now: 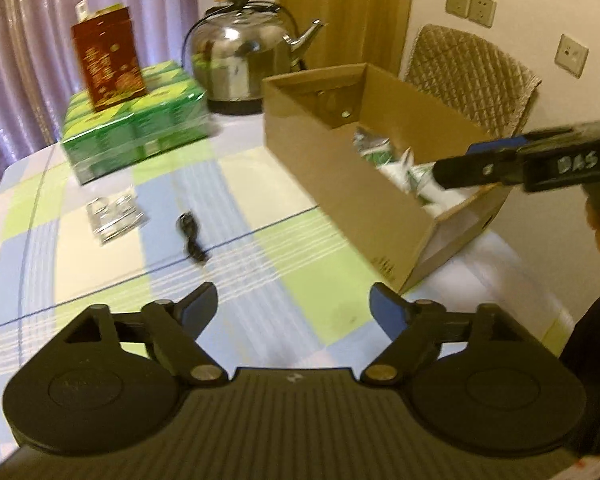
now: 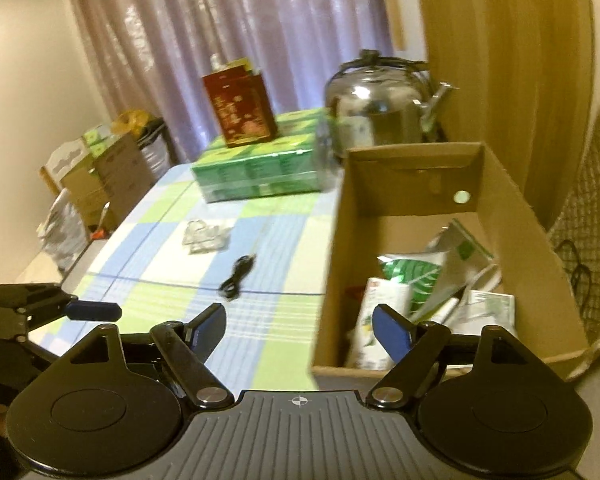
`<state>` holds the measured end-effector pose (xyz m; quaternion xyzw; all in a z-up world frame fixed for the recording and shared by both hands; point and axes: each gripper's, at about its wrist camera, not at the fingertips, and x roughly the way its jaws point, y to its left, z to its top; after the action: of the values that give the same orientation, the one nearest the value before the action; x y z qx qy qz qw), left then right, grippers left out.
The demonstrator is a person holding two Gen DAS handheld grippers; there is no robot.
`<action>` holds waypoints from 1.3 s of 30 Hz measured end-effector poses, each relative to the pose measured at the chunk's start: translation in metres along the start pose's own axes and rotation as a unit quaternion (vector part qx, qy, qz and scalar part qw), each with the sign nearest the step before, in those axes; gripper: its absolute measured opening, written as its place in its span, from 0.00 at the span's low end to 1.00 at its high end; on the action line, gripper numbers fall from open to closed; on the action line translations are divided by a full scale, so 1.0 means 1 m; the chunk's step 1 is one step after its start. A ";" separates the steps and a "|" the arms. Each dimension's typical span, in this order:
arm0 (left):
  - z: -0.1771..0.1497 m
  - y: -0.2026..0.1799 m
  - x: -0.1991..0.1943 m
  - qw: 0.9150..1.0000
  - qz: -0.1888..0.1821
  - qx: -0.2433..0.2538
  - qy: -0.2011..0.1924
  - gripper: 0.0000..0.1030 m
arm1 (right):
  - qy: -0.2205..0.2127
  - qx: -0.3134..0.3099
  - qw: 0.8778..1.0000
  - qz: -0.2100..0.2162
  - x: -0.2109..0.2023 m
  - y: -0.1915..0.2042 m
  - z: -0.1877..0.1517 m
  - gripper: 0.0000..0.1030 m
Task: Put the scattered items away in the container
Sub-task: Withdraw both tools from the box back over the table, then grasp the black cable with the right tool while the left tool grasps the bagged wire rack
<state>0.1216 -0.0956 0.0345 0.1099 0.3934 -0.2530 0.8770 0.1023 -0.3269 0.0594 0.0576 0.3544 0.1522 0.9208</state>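
cable (image 1: 192, 236): ahead-left of left tongs (image 1: 292, 308), long axis running away
left tongs: spread, empty, nearer
right tongs (image 2: 298, 326): spread, empty, at box (image 2: 516, 208)

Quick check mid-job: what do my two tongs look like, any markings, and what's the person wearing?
Both tongs, left and right, are black with blue finger pads, round side discs and a ribbed grey base. White handwriting, roughly "DAS", marks the right one's side. A dark sleeve shows.

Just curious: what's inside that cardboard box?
The cardboard box holds a heap of green-and-white packets and papers lying at its near end. Whatever lies beneath them is covered, and the far end looks bare.
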 end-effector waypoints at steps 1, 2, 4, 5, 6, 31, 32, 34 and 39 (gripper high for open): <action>-0.006 0.006 -0.001 1.000 0.006 0.000 0.005 0.81 | 0.000 -0.009 1.000 0.004 0.001 0.006 -0.001 0.79; -0.011 0.013 -0.001 1.000 0.012 -0.001 0.011 0.82 | 0.000 -0.018 1.000 0.007 0.002 0.012 -0.001 0.81; -0.020 0.027 -0.002 1.000 0.023 -0.005 0.020 0.85 | 0.000 -0.037 0.999 0.013 0.005 0.023 -0.001 0.83; -0.025 0.034 -0.003 0.999 0.029 -0.008 0.024 0.87 | 0.001 -0.046 0.999 0.016 0.007 0.029 0.000 0.84; -0.028 0.040 -0.004 0.999 0.035 -0.010 0.026 0.89 | 0.001 -0.055 0.998 0.018 0.011 0.035 0.001 0.85; -0.015 0.201 0.090 0.988 0.102 -0.114 0.027 0.99 | 0.096 -0.068 0.993 -0.003 0.234 0.077 0.019 0.92; -0.015 0.204 0.094 0.987 0.101 -0.119 0.024 0.99 | 0.095 -0.061 0.994 -0.008 0.242 0.074 0.020 0.91; -0.014 0.209 0.103 0.987 0.100 -0.123 0.019 0.99 | 0.095 -0.048 0.994 -0.012 0.258 0.069 0.021 0.80; -0.011 0.218 0.124 0.986 0.102 -0.130 0.013 0.99 | 0.105 -0.054 0.993 -0.014 0.290 0.069 0.017 0.60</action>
<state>0.3000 0.0491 -0.0664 0.0374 0.4208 -0.1077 0.9000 0.3009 -0.1689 -0.0969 -0.0133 0.4409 0.1637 0.8824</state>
